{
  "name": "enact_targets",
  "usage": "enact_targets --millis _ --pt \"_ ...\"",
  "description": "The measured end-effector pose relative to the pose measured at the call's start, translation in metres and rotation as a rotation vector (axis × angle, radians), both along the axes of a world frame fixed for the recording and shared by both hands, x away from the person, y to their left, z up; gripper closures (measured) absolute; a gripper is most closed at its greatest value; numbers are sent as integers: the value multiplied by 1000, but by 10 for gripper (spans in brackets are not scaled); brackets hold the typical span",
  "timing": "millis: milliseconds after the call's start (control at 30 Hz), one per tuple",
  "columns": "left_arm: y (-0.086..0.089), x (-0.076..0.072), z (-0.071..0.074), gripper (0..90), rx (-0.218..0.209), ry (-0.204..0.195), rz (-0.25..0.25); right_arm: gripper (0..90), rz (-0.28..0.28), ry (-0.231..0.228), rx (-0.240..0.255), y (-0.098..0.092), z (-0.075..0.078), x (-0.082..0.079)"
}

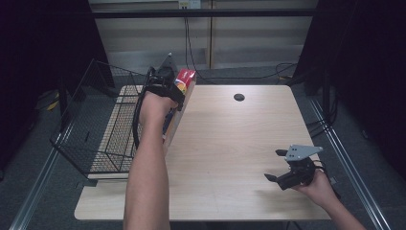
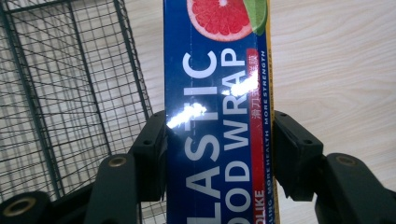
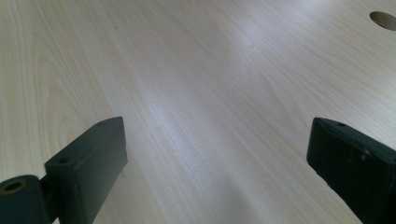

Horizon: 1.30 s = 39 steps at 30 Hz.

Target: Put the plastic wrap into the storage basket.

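Left gripper view: left gripper (image 2: 219, 154) clamped on blue box (image 2: 217, 116), label reads "PLASTIC FOOD WRAP", grapefruit pic; wire basket (image 2: 60, 93) at left. Right gripper (image 3: 217, 163) jaws apart over table (image 3: 196, 70).

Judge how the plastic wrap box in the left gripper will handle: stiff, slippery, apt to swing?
The plastic wrap box looks stiff: flat faces, no denting at the left gripper. Its glossy glare suggests a slippery surface. Long and narrow, it may pivot in the grip.

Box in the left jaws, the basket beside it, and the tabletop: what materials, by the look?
Plastic wrap box: likely glossy printed cardboard; sharp glare streaks across the lettering, crisp straight edges.
Basket: dark wire mesh, probably coated metal; thin grid rods on a thicker frame, matte.
Table: light wood-grain top, possibly laminate; even grain, soft sheen in the right gripper view.
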State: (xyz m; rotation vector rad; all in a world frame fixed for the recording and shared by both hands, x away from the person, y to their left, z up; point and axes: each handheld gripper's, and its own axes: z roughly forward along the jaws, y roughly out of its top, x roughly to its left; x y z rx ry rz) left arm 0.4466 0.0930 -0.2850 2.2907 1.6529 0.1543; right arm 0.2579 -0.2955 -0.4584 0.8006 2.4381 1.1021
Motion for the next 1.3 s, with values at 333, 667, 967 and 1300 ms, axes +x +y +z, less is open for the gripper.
enact_targets --millis 333,667,967,1300 --pt "12 -3 11 453 11 -11 28 51 -4 -5 6 -1 1 0" --pt "24 -6 22 454 20 0 51 51 7 3 6 0 0 0" --pt "39 -9 32 454 31 -12 72 52 1 -4 4 0 -1 0" --pt "51 -12 36 453 25 -14 81 51 4 1 2 1 -1 1"
